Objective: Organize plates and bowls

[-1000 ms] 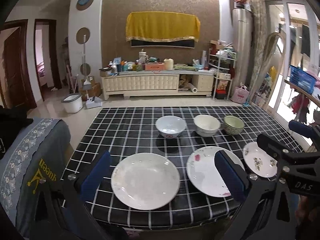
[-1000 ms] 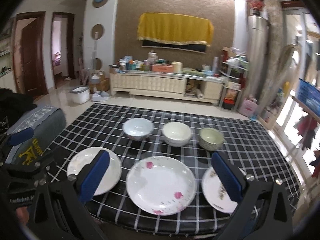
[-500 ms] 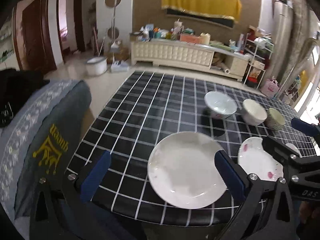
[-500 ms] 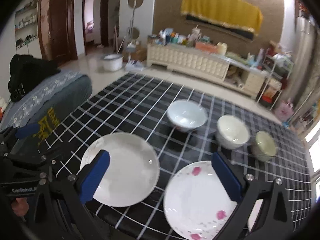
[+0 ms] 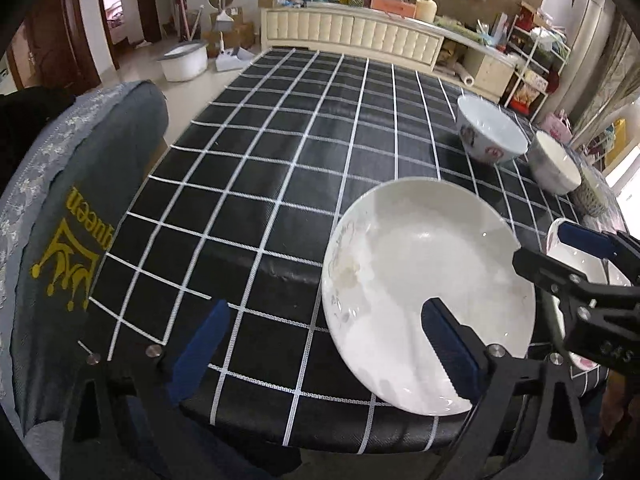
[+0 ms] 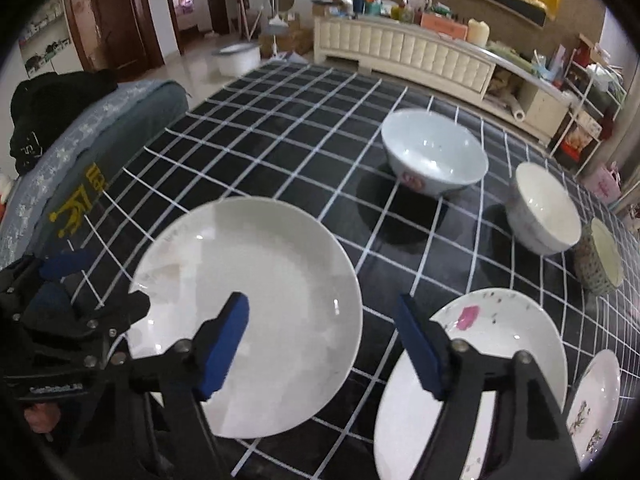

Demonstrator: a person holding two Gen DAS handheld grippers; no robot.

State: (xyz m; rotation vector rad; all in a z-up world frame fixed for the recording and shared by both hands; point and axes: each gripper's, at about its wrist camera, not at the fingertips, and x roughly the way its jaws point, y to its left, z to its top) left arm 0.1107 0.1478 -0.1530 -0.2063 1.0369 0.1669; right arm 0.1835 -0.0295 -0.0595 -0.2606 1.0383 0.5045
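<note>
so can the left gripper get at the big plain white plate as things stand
Probably yes. The left gripper hangs open at the big plain white plate's near-left rim, nothing on the plate. The right gripper, jaws just closing and empty, crowds its right edge, so the two could collide.

Readable lettering in the two wrist views

The grey cushion cover point(image 5: 76, 216) beside the desk carries a yellow crown emblem with the word "queen" point(image 5: 86, 222) printed sideways in yellow; in the right wrist view only part of that emblem point(image 6: 78, 208) shows. The right hand-held gripper point(image 5: 600, 280), seen from the left wrist, bears pale letters that look like "DAS". The left hand-held gripper point(image 6: 52, 308) has a white label too blurred to read.
</note>
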